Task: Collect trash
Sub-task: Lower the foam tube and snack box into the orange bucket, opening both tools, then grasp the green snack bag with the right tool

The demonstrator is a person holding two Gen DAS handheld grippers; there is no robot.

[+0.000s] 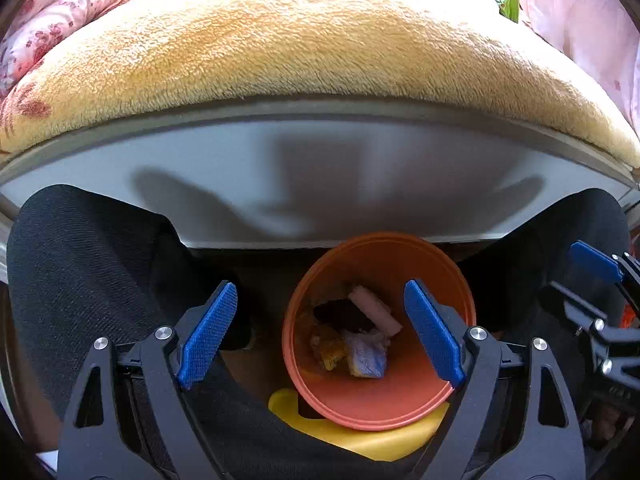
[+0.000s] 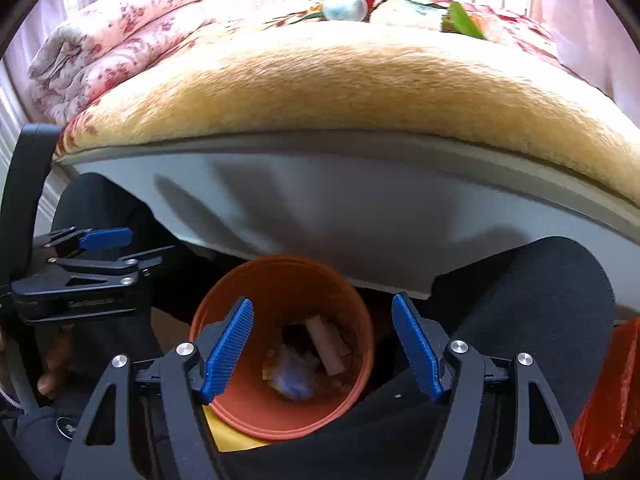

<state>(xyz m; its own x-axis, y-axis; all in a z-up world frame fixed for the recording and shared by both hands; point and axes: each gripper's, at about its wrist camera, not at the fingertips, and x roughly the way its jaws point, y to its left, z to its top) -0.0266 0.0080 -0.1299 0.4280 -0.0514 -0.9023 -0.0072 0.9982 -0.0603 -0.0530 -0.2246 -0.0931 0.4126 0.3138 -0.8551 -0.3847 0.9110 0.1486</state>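
Apparently the dropping step is just done: the orange bin (image 1: 378,332) stands on the floor between the person's knees (image 1: 92,264), with a pink roll (image 1: 374,308) and crumpled wrappers (image 1: 352,354) at its bottom. The left gripper (image 1: 320,332) and the right gripper (image 2: 326,350) both point steeply down over it, jaws wide and holding nothing. I judge the next move needs a lift toward the blanket (image 2: 360,88) to look for more trash.

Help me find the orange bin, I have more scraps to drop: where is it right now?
The orange bin sits low in both wrist views, on the floor between the person's dark-clothed knees, just before the bed's white side panel, with a yellow object under its near rim.
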